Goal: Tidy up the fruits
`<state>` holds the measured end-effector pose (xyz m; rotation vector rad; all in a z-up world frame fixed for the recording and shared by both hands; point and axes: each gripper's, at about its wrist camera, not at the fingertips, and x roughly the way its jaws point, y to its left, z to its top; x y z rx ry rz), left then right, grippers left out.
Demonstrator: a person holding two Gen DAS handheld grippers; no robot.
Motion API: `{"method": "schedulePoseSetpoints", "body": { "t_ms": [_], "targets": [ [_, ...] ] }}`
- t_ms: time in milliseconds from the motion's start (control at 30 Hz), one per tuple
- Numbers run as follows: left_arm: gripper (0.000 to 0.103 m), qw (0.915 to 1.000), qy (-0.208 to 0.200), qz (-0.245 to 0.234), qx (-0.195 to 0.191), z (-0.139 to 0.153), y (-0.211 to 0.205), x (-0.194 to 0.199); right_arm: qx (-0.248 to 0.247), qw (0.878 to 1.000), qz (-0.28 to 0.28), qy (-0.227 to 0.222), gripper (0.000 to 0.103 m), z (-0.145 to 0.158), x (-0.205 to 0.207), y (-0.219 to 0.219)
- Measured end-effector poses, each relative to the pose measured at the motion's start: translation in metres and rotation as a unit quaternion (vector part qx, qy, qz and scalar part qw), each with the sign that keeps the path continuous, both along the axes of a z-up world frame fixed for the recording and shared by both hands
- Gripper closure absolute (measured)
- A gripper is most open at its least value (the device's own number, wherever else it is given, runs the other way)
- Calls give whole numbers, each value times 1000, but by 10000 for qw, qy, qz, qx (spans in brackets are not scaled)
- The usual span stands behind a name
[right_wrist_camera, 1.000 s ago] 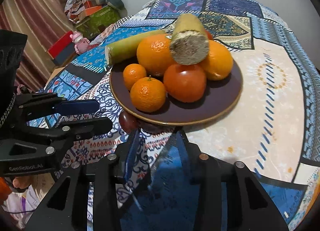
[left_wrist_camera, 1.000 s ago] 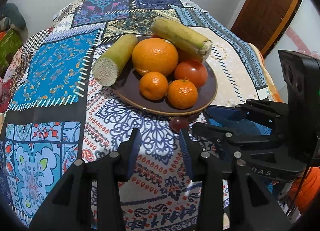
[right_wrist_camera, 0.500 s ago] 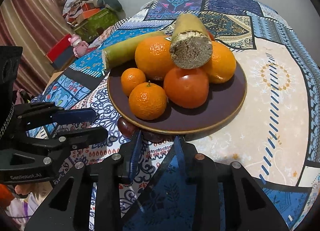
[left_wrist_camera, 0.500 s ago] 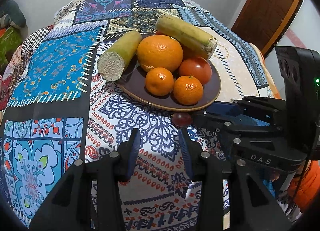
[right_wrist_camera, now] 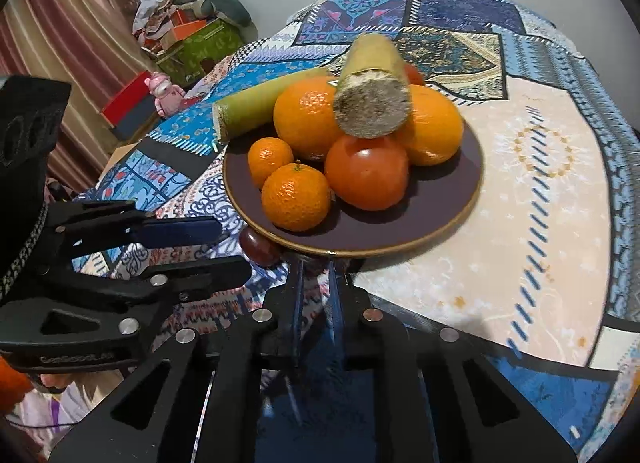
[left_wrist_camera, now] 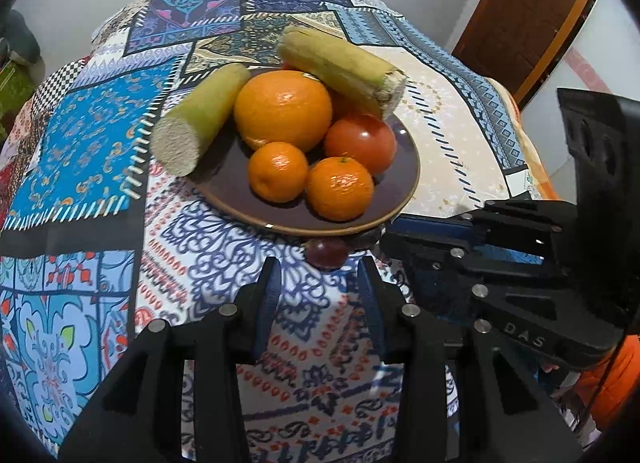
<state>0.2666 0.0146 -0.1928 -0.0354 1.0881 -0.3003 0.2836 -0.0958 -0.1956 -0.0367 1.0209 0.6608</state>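
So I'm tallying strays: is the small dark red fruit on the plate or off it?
Off. The dark red fruit lies on the tablecloth, against the plate rim.

1. My counter point(left_wrist_camera: 448, 151) carries a patchwork-patterned cloth point(left_wrist_camera: 80, 151).
2. A brown plate point(left_wrist_camera: 404, 183) loaded with fruit rests on the cloth.
3. A dark red round fruit point(left_wrist_camera: 326, 253) lies on the cloth, touching the plate's near rim.

My right gripper point(right_wrist_camera: 316, 283): jaws just closing, now nearly together; whether they grip anything I cannot tell.
Ahead of my fingertips: brown plate point(right_wrist_camera: 440, 219), its near rim just above them.
On the plate: oranges, mandarins, tomato point(right_wrist_camera: 366, 173), two cut stalks.
Left of my fingertips: dark red fruit point(right_wrist_camera: 258, 249) at the rim.
Far left: my left gripper point(right_wrist_camera: 224, 249), jaws apart.
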Motion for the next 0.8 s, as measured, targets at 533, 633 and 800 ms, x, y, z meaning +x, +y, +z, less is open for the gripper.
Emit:
{"method": "schedulePoseSetpoints", "body": {
  "t_ms": [533,633,800],
  "targets": [
    [79,10000,46,24,27,-8,-8,12,-5,9999,81,102,70,-2,1,4],
    [79,10000,2,81,9,-5,-1,10,18,9999,101,129,70,-4,4,8],
    [79,9996,-153,226,57,5,20,-1,-125,9998,166,13,70,-6,5,20]
  ]
}}
